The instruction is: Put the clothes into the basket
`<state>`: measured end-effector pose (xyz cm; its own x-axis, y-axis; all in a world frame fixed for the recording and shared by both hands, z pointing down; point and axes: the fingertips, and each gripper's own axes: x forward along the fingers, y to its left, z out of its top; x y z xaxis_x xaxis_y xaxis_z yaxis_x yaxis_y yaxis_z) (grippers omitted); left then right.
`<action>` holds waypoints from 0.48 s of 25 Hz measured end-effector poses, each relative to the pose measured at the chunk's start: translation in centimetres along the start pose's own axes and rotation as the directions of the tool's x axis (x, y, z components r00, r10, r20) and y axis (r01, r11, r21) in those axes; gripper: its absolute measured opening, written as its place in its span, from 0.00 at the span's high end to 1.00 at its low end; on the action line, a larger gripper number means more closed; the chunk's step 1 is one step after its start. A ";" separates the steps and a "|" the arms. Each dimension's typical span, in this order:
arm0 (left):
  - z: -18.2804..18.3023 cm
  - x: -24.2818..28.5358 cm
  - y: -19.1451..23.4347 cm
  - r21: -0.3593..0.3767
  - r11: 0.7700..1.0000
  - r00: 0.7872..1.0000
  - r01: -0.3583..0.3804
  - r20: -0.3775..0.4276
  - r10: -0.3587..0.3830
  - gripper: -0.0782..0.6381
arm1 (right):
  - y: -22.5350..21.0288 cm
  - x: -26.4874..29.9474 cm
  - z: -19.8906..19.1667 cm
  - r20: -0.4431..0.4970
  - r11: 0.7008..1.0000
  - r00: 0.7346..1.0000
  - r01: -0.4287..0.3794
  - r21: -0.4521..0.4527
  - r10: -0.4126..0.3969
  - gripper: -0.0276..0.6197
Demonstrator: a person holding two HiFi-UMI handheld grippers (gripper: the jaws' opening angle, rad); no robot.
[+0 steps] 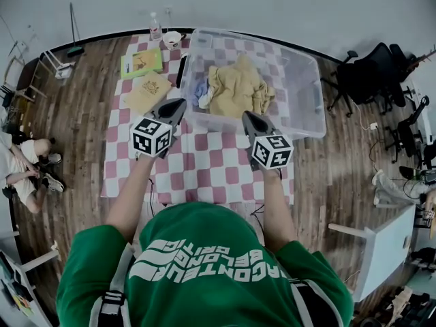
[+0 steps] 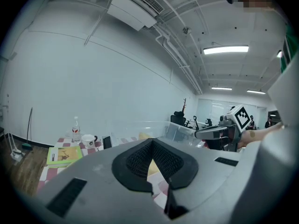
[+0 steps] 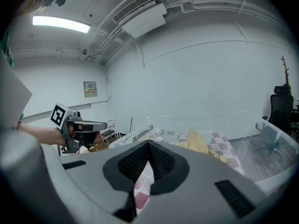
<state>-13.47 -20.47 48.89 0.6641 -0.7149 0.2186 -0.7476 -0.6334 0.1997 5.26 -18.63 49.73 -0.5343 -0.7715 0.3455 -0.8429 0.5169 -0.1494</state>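
The person wears a green short-sleeved T-shirt [image 1: 204, 251] with white lettering; dark straps [image 1: 110, 305] run over both shoulders; the left gripper [image 1: 179, 104] and right gripper [image 1: 246, 115] are dark grey and tapered, with black ribbed pads; each carries a white cube [image 1: 151, 136] with black square markers.

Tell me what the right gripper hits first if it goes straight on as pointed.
Most likely the near wall of the clear bin, just ahead of the shut right gripper; the yellow clothes lie behind it. Height against the rim is unclear.

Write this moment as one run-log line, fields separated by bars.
left tool: shut, empty | right tool: shut, empty | clothes: inside clear bin
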 end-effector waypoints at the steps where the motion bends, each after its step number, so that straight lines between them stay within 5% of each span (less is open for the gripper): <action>1: 0.0 0.0 -0.1 0.000 1.000 1.000 0.000 -0.001 0.000 0.88 | -0.1 -0.1 0.0 0.001 1.000 1.000 0.000 0.000 0.000 0.95; 12: -0.1 -0.2 -0.3 0.003 1.000 1.000 -0.007 -0.007 0.007 0.88 | -0.2 -0.5 -0.1 -0.005 1.000 1.000 -0.004 -0.009 0.004 0.95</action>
<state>-13.40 -20.11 48.88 0.6591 -0.7171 0.2265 -0.7521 -0.6296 0.1951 5.69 -18.25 49.70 -0.5373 -0.7678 0.3491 -0.8402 0.5234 -0.1420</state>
